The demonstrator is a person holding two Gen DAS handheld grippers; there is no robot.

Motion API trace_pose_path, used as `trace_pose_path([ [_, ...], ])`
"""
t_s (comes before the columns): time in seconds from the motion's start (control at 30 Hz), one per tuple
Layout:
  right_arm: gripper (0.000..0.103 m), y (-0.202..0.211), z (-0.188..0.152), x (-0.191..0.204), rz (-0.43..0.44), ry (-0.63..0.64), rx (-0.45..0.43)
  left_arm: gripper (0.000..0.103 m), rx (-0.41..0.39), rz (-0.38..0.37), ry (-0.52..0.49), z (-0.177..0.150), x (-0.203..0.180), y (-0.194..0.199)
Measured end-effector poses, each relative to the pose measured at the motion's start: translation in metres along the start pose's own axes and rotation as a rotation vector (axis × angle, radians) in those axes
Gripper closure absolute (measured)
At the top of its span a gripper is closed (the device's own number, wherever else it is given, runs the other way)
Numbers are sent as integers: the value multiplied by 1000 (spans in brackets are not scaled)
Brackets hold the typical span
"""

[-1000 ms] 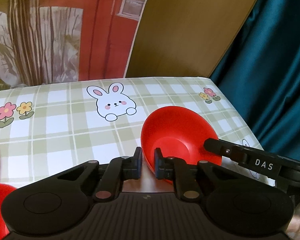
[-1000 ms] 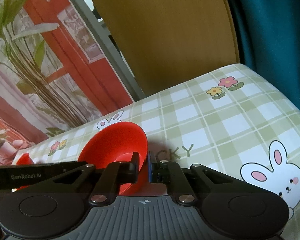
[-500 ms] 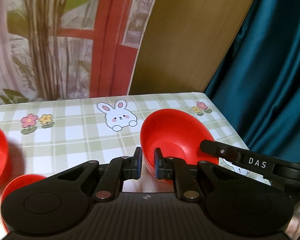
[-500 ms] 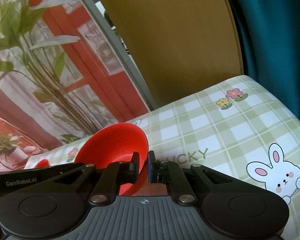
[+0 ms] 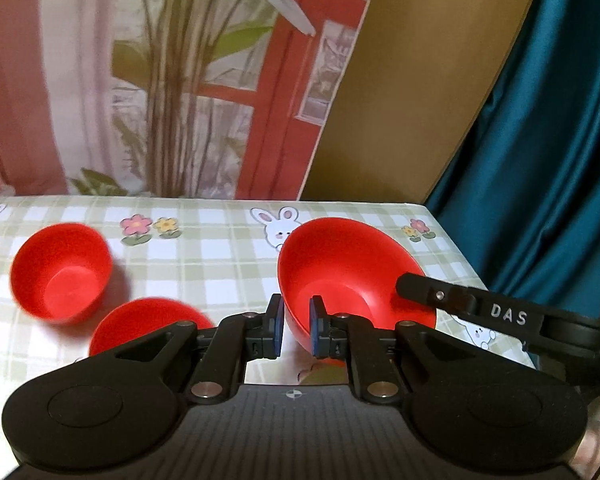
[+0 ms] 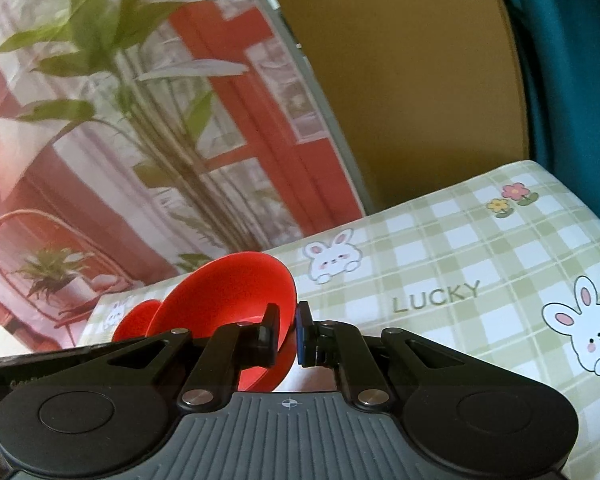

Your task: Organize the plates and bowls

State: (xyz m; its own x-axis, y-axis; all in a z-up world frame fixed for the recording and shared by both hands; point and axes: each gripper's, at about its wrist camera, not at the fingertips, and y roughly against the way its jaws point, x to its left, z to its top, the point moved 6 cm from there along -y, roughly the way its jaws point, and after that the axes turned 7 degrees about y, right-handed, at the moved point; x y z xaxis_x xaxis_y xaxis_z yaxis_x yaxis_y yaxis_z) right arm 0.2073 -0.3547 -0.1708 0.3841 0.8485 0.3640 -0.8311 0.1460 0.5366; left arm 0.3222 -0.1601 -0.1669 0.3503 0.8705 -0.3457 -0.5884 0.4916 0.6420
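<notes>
As both hand-held tools rise off the checked tablecloth, a wide red bowl comes up with them — the left gripper closed on its near rim, the right gripper pinching the opposite edge, each with only the thin wall between its blue pads. A second ago only this bowl and a sliver of red showed in the left view; now a deep red cup-shaped bowl and a shallower red bowl sit well to the left on the table, which suggests the lifted piece is being carried toward them for stacking. All three look like smooth, matte plastic, round and thin-rimmed — light, slightly slippery ware. Bunnies and flowers are printed on the glossy cloth.
</notes>
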Motion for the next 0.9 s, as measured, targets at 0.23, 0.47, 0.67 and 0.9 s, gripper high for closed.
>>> trace_pose_path([
  [0.23,94,-2,-7,32,19,39,29,89,-24,16,56,-8,19,23],
  [0.47,94,-10,-12,50,26,65,52,89,-26,23,88,-14,36,34],
  [0.67,94,-16,-17,55,37,63,68,89,-17,34,96,-15,44,35],
  [0.9,94,-21,-21,60,43,81,93,89,-23,39,126,-16,48,35],
])
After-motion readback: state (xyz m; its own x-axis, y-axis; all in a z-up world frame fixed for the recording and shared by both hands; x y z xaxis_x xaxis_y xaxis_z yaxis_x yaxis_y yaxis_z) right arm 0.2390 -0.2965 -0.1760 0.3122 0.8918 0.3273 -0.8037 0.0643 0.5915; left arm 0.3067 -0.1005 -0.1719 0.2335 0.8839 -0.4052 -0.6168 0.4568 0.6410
